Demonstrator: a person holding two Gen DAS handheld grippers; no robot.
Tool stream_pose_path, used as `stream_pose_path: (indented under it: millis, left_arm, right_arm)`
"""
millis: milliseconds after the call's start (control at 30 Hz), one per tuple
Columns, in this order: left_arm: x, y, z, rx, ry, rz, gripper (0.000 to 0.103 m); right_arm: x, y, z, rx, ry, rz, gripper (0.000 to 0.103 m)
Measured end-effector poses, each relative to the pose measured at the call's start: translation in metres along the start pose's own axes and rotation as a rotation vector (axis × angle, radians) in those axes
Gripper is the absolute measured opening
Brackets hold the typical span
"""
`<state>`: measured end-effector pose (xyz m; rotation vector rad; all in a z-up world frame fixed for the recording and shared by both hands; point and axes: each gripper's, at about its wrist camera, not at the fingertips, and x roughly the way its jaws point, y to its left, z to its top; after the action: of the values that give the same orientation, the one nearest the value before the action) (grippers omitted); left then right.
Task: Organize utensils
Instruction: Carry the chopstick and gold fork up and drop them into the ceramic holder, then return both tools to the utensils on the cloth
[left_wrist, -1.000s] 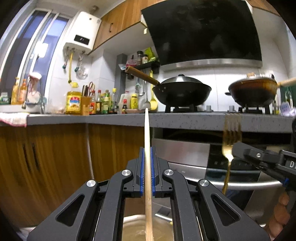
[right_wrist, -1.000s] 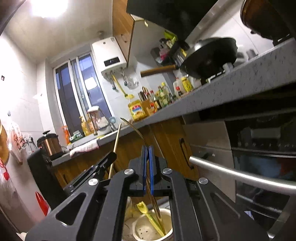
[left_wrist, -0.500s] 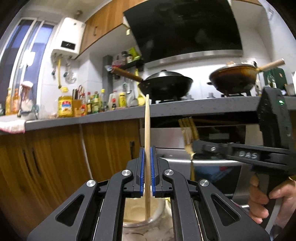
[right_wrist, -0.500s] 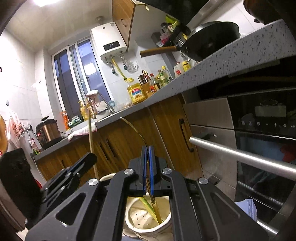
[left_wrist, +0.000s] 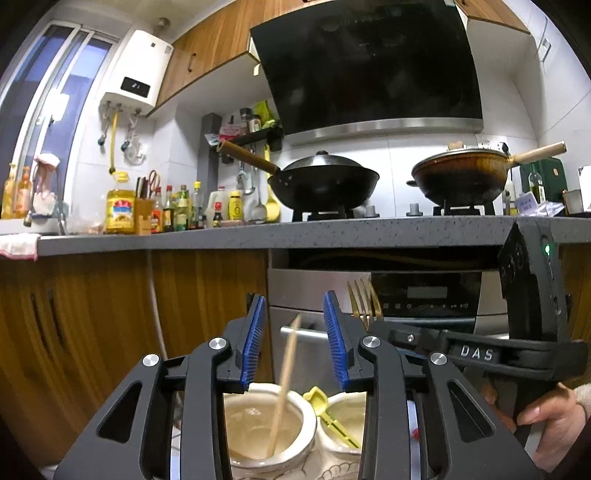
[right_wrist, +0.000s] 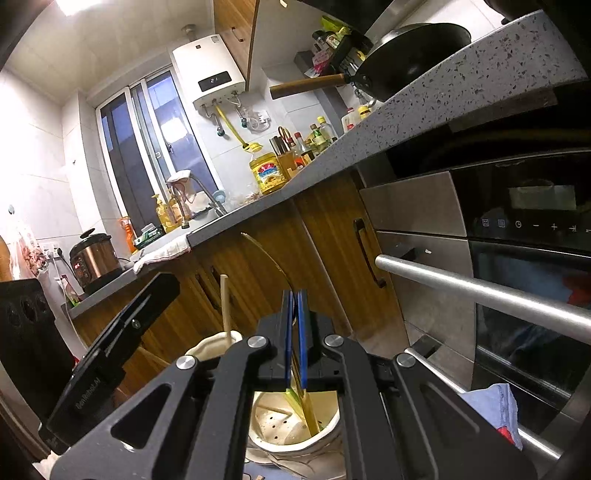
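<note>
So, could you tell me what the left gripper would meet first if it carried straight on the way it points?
Probably the oven front: the open left gripper faces it. The released chopstick leans between its fingers, so it may brush that first; depth is unclear.

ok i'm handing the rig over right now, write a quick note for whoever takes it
Left gripper: open, holding nothing, above the left pot.
Right gripper: shut on the gold fork, tines up, handle reaching down into the right pot.
Done: the chopstick stands tilted in the left pot, free of the pads. A yellow-green utensil already sits in the right pot.
Left: let the fork go into the right pot and draw both grippers away. No other loose utensils are in view.
</note>
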<state>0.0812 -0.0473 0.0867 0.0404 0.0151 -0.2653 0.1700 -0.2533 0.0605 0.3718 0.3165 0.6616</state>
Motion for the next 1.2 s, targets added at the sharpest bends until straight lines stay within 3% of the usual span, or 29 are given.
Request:
stream_pose_path:
  millis: [333,433,467,567,833,1100,1200]
  left_arm:
    - [-0.007,0.014,0.022,-0.061,-0.019,0.009,0.044]
    - [-0.011,0.018,0.027,-0.068,-0.019,0.032,0.046]
    - [-0.013,0.020,0.029,-0.072,-0.022,0.043,0.047]
    - [-0.022,0.025,0.033,-0.086,-0.023,0.062,0.052]
    - [-0.057,0.033,0.029,-0.100,0.030,0.129,0.070]
    - [-0.097,0.043,0.004,-0.182,0.140,0.176,0.083]
    - [-0.108,0.043,-0.010,-0.197,0.192,0.191,0.091]
  right_arm:
    - [0.001,-0.013,0.004,0.047,0.007,-0.025,0.006]
    - [-0.002,-0.015,0.005,0.056,-0.001,-0.022,0.022]
    - [-0.004,-0.014,0.006,0.054,-0.009,-0.022,0.032]
    - [-0.010,-0.010,0.009,0.041,-0.023,-0.032,0.035]
    - [-0.040,0.002,0.009,0.029,-0.035,-0.026,0.060]
    - [-0.064,0.019,-0.018,-0.010,0.054,-0.028,0.091]
    - [-0.076,0.027,-0.034,-0.051,0.084,-0.046,0.098]
